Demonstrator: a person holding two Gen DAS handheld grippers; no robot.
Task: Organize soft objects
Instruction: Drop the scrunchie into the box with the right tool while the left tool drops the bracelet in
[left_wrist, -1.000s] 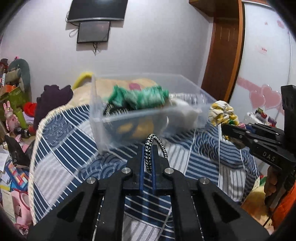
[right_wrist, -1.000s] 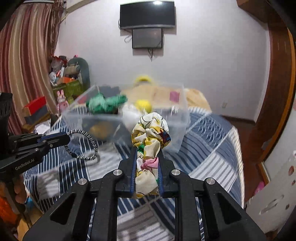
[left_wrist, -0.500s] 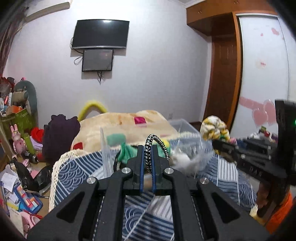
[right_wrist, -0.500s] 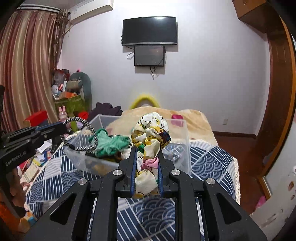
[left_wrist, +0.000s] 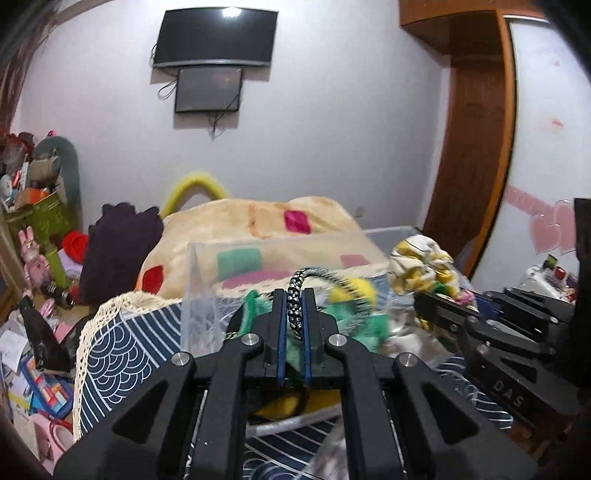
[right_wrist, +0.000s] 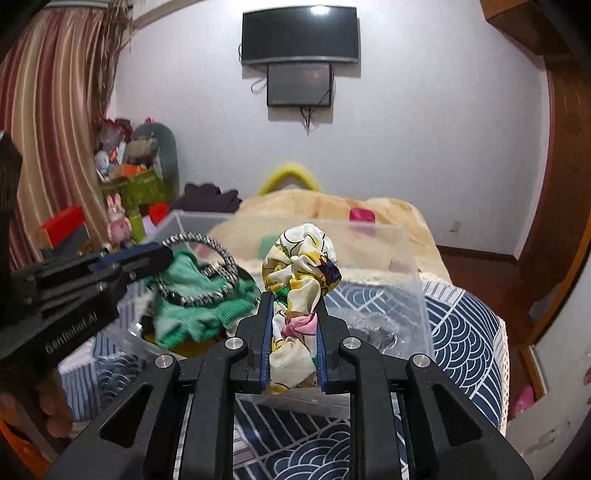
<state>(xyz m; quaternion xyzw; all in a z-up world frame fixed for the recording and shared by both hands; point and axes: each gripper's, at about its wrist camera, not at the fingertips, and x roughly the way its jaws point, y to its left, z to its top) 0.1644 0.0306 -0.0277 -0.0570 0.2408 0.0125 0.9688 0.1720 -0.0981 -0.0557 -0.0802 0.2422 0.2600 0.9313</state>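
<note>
My left gripper (left_wrist: 294, 295) is shut on a black-and-white braided hair band (left_wrist: 295, 314), held over the near left part of a clear plastic bin (left_wrist: 195, 280). From the right wrist view the band (right_wrist: 207, 266) hangs above a green knit cloth (right_wrist: 195, 314) inside the bin (right_wrist: 410, 295). My right gripper (right_wrist: 293, 314) is shut on a yellow floral scrunchie (right_wrist: 299, 266), just above the bin's near wall. In the left wrist view the scrunchie (left_wrist: 421, 269) and right gripper (left_wrist: 432, 306) are at the bin's right side.
The bin sits on a bed with a blue patterned cover (right_wrist: 461, 332) and a cream blanket (left_wrist: 258, 221) behind. Toys and boxes (left_wrist: 40, 229) are piled on the left. A TV (right_wrist: 301, 35) hangs on the far wall; a wooden wardrobe (left_wrist: 476, 147) stands right.
Both grippers have moved forward and down over the bin, holding their items. The hair band now hangs above the green cloth, and the scrunchie is over the near wall.
</note>
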